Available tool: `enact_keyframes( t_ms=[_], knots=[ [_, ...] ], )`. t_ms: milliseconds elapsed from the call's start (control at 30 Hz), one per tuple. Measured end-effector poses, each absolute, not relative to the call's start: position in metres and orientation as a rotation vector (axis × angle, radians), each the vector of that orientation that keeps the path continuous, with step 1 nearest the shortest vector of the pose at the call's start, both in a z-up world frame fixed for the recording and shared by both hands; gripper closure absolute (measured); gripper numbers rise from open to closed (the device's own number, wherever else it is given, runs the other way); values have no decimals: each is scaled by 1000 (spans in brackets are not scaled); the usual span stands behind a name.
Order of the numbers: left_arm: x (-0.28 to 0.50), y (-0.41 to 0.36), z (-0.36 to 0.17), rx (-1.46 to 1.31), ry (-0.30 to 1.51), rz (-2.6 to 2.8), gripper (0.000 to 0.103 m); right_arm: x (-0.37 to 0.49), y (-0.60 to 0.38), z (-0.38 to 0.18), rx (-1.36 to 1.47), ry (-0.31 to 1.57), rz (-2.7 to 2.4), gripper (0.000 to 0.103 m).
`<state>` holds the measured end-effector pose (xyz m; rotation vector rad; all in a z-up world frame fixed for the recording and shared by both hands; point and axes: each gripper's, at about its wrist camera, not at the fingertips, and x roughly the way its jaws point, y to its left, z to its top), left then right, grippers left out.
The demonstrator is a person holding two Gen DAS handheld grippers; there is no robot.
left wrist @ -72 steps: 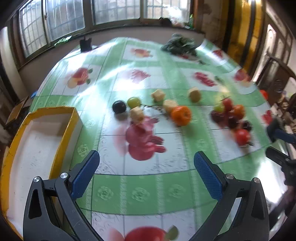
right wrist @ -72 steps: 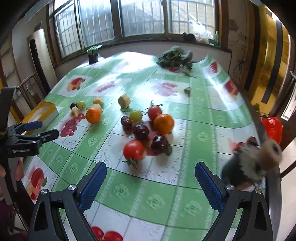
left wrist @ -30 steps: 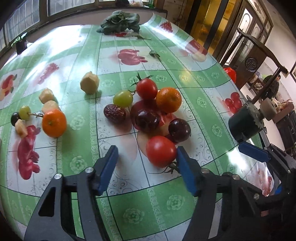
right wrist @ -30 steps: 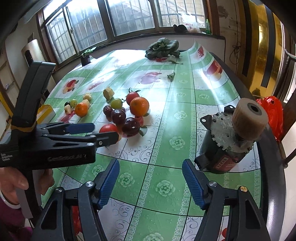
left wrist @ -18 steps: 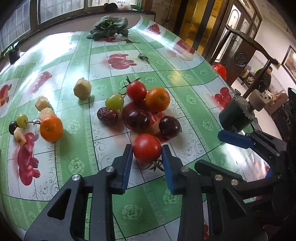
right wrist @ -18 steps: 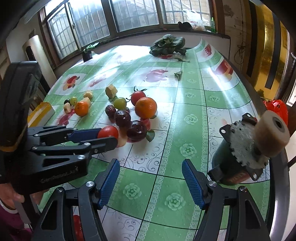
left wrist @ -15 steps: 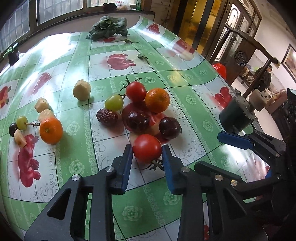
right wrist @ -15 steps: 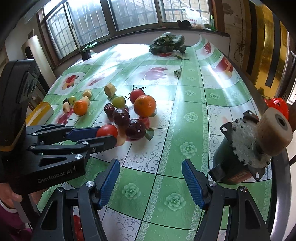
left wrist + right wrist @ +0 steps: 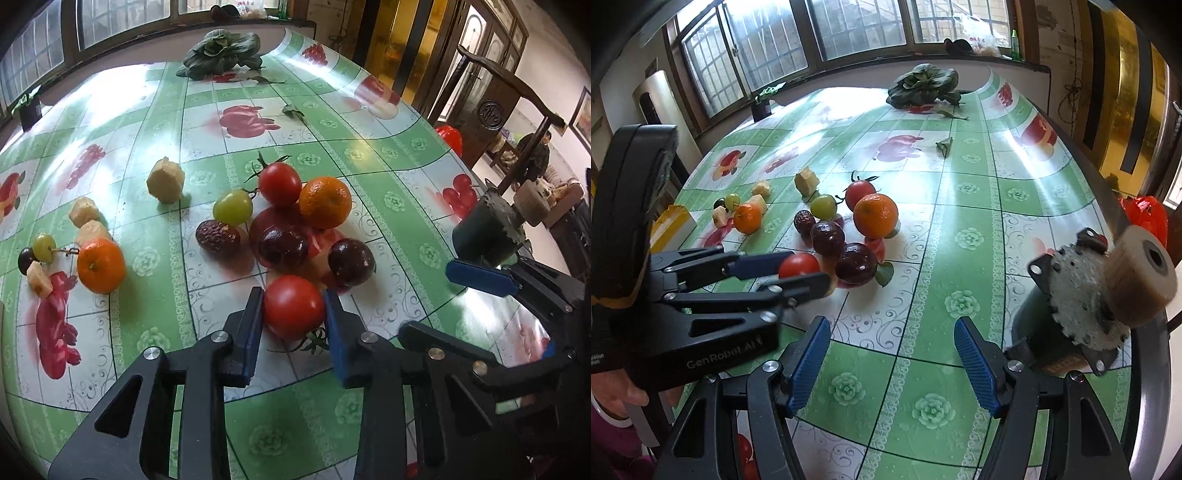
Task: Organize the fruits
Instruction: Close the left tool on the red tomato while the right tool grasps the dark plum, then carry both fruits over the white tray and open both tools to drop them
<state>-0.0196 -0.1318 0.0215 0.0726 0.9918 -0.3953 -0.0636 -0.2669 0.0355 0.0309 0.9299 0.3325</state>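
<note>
Green-check tablecloth w/ fruit prints, windows behind. Left gripper jaws just closed in, now clamped on the near tomato, front of the orange. 2 tomatoes, 2 oranges, 2 green grapes. Yellow box far left of orange, contents hidden. Right gripper half-open, holding nothing.

The left gripper fingers have just closed onto the near tomato.
</note>
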Motion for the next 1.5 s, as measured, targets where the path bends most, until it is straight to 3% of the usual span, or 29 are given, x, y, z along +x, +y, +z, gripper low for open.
enact_keyframes(
  t_ms=[300,533,900,1500],
  knots=[
    [-37,-99,34,71,960,-320,72,-39,-241,35,-16,921,373,35],
    [-45,-72,41,49,943,-274,72,-21,-225,28,-87,932,386,74],
    [-61,-28,59,24,913,-190,72,-46,-198,48,-96,908,436,74],
    [-95,94,96,-2,835,91,72,-63,-54,77,-156,857,702,74]
  ],
)
